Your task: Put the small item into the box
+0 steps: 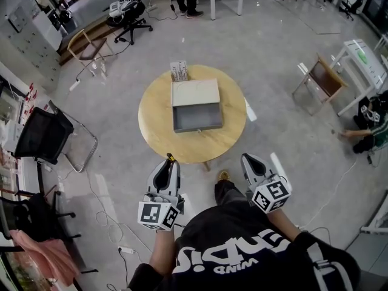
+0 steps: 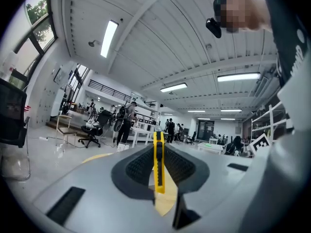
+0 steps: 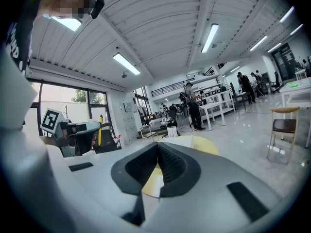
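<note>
An open grey box (image 1: 197,117) with its pale lid (image 1: 194,93) folded back sits on a round wooden table (image 1: 157,132) ahead of me. My left gripper (image 1: 170,160) hangs short of the table's near edge, shut on a slim yellow utility knife (image 1: 170,157). In the left gripper view the knife (image 2: 158,161) stands upright between the dark pads of that gripper (image 2: 158,178). My right gripper (image 1: 247,157) is also short of the table. Its jaws are closed together with nothing in them, as the right gripper view shows (image 3: 158,164). The knife (image 3: 100,130) shows at that view's left.
A small white carton (image 1: 179,71) stands behind the box. A black chair (image 1: 42,135) is at the left, an office chair (image 1: 130,17) at the far left and a wooden chair (image 1: 321,80) at the right. Cables (image 1: 100,211) lie on the floor. A person (image 1: 370,132) sits low at the right.
</note>
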Available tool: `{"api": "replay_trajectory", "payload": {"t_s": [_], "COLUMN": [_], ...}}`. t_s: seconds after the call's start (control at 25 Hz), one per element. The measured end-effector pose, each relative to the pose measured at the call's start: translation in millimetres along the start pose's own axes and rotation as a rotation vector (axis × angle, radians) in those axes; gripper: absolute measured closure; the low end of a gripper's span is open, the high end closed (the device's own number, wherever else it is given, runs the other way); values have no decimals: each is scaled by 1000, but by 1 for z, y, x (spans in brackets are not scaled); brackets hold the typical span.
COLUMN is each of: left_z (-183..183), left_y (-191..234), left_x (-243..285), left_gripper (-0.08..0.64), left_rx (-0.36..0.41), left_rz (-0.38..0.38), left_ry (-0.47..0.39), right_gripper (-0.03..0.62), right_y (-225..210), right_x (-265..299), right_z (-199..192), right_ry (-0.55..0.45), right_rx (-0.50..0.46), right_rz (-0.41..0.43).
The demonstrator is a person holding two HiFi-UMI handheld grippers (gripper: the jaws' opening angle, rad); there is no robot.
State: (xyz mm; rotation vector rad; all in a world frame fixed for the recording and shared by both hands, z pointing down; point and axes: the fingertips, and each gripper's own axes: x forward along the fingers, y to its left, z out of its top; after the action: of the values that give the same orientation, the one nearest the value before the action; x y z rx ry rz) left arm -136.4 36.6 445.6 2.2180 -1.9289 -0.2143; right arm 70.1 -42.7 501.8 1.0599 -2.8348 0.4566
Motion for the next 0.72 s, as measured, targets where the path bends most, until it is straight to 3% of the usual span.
{"api": "replay_trajectory", "payload": {"t_s": [0.32, 0.72], "left_z": [28, 36], "left_y": [23, 48], "left_x": [76, 144], "left_gripper": [488, 488], "left_rx": [-24, -53], "left_rz": [36, 117], "left_ry": [-31, -71], "right_gripper": [589, 589], "right_y": [-47, -96], "right_x": [65, 133], "right_z": [45, 75], "right_ry": [12, 19], "right_rx": [-20, -42], "right_rz": [47, 116]}}
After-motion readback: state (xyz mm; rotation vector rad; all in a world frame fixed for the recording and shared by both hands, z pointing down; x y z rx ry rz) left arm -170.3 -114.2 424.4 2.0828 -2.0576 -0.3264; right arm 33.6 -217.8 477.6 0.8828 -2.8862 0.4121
